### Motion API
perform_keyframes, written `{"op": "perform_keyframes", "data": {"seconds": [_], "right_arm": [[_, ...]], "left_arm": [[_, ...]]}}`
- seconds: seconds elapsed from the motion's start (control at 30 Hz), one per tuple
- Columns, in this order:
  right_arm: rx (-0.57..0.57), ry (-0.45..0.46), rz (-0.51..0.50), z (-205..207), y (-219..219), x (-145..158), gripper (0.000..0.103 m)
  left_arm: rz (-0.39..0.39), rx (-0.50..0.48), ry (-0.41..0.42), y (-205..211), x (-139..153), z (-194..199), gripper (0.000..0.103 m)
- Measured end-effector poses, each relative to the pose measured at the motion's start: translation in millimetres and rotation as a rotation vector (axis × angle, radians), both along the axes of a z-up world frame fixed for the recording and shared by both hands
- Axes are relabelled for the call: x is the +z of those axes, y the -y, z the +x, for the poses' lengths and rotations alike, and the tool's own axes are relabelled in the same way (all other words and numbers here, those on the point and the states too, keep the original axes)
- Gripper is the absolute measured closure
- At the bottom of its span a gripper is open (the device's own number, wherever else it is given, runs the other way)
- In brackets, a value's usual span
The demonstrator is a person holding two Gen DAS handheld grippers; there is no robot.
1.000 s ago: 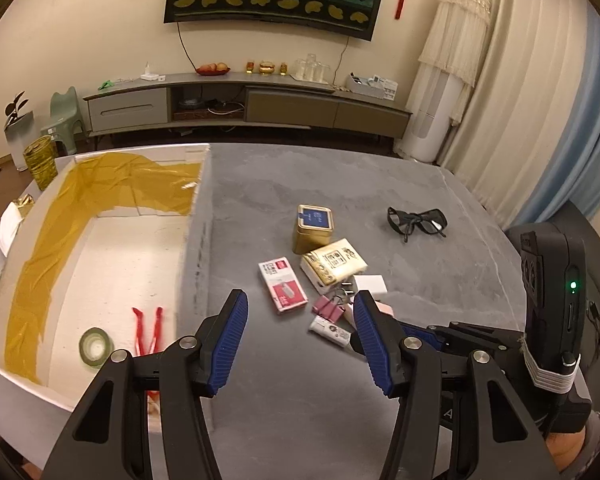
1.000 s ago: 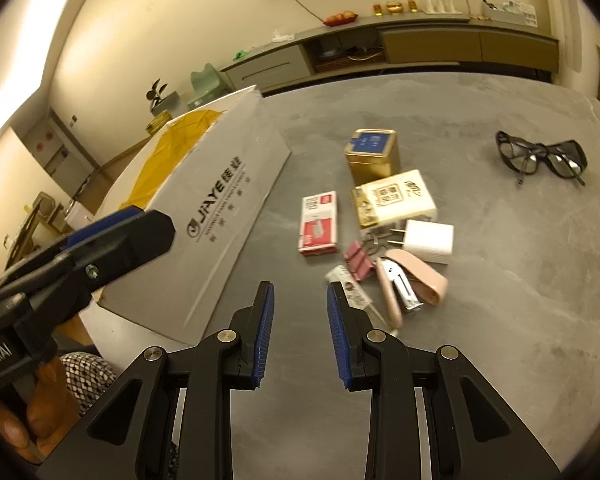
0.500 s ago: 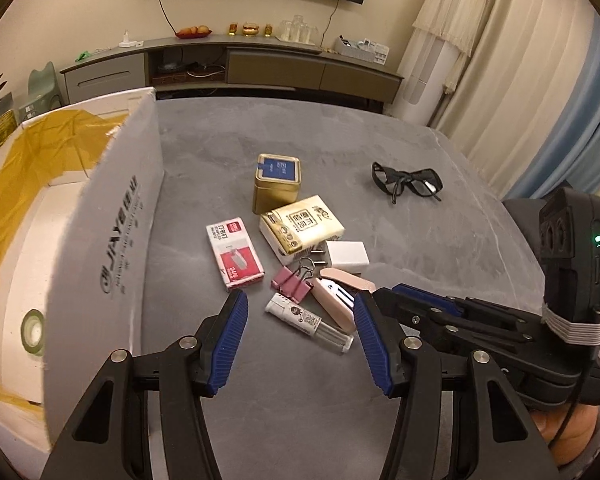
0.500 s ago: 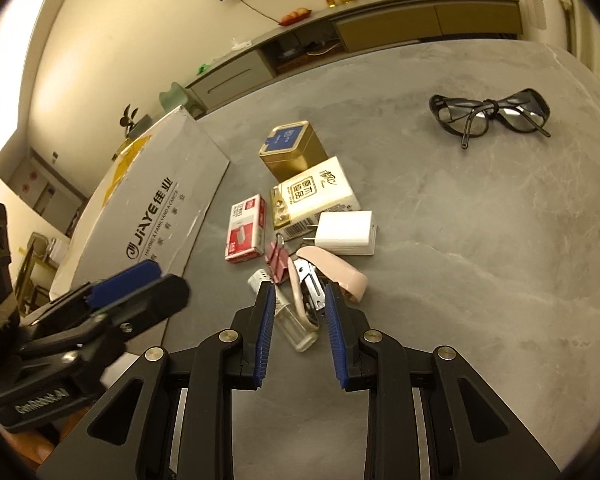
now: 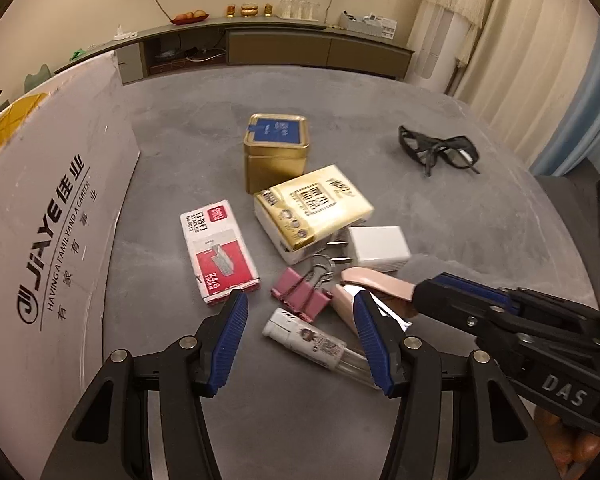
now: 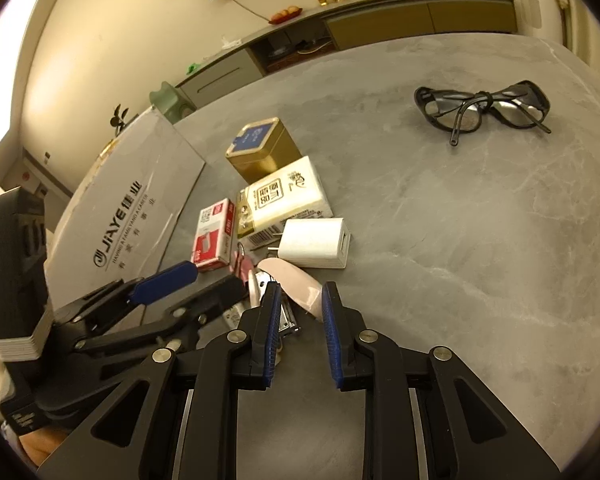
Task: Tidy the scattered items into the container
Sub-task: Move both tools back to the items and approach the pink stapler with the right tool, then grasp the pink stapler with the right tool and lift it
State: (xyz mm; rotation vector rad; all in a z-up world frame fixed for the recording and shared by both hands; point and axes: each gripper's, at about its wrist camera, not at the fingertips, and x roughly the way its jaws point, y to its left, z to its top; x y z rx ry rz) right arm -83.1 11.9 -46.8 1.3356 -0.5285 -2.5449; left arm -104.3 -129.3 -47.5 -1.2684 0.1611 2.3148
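Both tools have closed in on the pile since a second ago, and the inside of the white cardboard box (image 5: pixel 52 216) has dropped out of my left view; only its printed outer wall shows at the left of the grey stone desk (image 5: pixel 460 216). My left tool (image 5: pixel 300 322) hangs wide apart over one small white printed tube (image 5: pixel 308 338), gripping nothing. My right tool (image 6: pixel 300 316) has its blue pads (image 6: pixel 271 320) parted on either side of one pink stapler (image 6: pixel 296 280); I cannot tell whether they touch it. Counting the cluster: one gold tin with a blue lid (image 5: pixel 276 152), one yellow tissue pack (image 5: pixel 314 206), one red-and-white staples box (image 5: pixel 218 250), one white plug charger (image 5: pixel 378 248), two pink binder clips (image 5: pixel 300 294). One pair of black glasses (image 6: pixel 482 108) lies well apart, farther out.
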Motion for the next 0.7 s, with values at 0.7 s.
{"op": "perform_keyframes", "data": {"seconds": [0.7], "right_arm": [[0.147,0.023,0.011,3.2,31.5,-4.8,0.079]], "left_arm": [[-0.046,0.099,-0.021,34.2,-18.4,1.5,0.046]]}}
